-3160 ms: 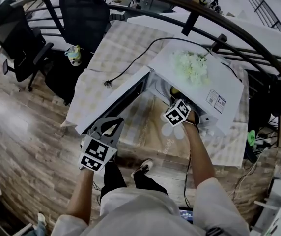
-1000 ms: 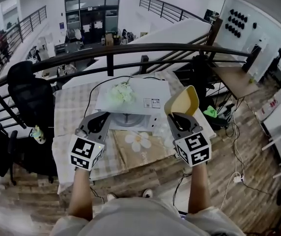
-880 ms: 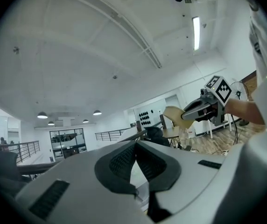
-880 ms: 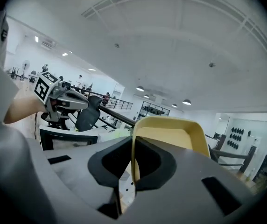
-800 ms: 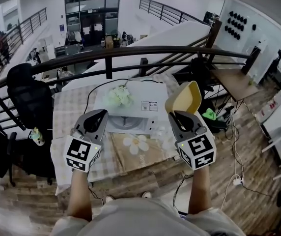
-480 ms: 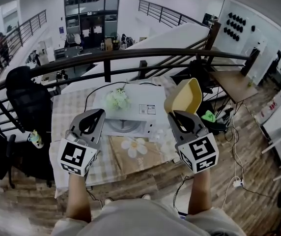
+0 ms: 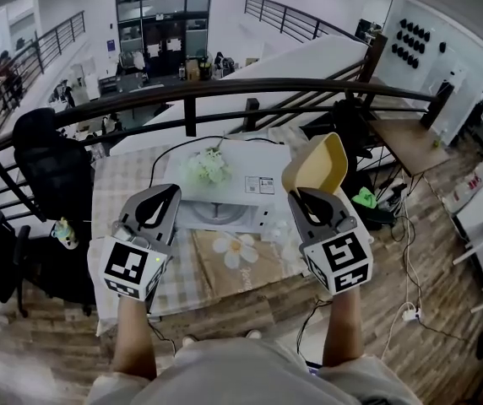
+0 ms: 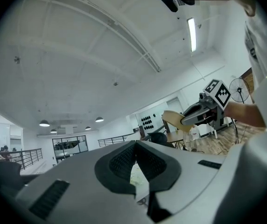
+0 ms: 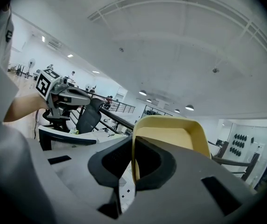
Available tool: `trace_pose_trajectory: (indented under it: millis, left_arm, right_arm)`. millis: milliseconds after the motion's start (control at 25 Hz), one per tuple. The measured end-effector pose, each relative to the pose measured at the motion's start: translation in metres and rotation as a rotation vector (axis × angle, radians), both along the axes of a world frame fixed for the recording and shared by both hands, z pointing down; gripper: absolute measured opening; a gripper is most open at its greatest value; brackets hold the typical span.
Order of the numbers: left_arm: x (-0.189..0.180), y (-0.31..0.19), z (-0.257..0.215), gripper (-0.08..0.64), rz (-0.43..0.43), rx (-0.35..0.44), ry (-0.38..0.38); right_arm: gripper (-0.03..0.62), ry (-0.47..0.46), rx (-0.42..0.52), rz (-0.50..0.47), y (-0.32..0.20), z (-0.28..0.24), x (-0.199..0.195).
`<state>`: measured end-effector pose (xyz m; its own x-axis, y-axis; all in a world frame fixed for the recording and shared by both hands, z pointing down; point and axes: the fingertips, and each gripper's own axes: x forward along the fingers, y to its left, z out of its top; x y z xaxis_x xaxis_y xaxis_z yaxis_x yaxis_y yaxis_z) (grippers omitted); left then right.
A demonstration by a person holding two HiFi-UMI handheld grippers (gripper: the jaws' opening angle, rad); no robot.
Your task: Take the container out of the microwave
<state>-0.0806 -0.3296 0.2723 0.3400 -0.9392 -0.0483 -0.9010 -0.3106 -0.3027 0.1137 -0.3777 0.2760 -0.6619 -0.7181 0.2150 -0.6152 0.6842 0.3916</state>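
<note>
The yellow container point(image 7: 316, 164) hangs tilted on edge in the air, right of the white microwave point(image 7: 241, 175), with my right gripper point(image 7: 306, 196) shut on its rim. In the right gripper view the container's wall point(image 9: 171, 134) is clamped between the black pads of my right gripper point(image 9: 132, 158). My left gripper point(image 7: 164, 194) hovers in front of the microwave's left side, shut with nothing in it. In the left gripper view the pads of my left gripper point(image 8: 136, 158) meet, and the container point(image 8: 172, 119) shows far right.
The microwave stands on a table with a checked cloth point(image 7: 123, 184); white-green flowers point(image 7: 204, 167) lie on its top. A flower-print mat point(image 7: 238, 251) lies in front of it. A black railing point(image 7: 225, 87) runs behind, and an office chair point(image 7: 51, 171) stands at the left.
Since the earliest frame my right gripper has come out of the microwave holding the container. Over the last second both grippers have shifted only a little.
</note>
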Motion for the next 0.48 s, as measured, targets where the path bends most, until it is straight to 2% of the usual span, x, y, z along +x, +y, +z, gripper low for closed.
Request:
trace_pose_trajectory:
  millis: [480]
  left_arm:
    - [0.0, -0.015, 0.015, 0.012, 0.0, -0.025, 0.0]
  right_arm:
    - [0.026, 0.016, -0.031, -0.019, -0.014, 0.02, -0.007]
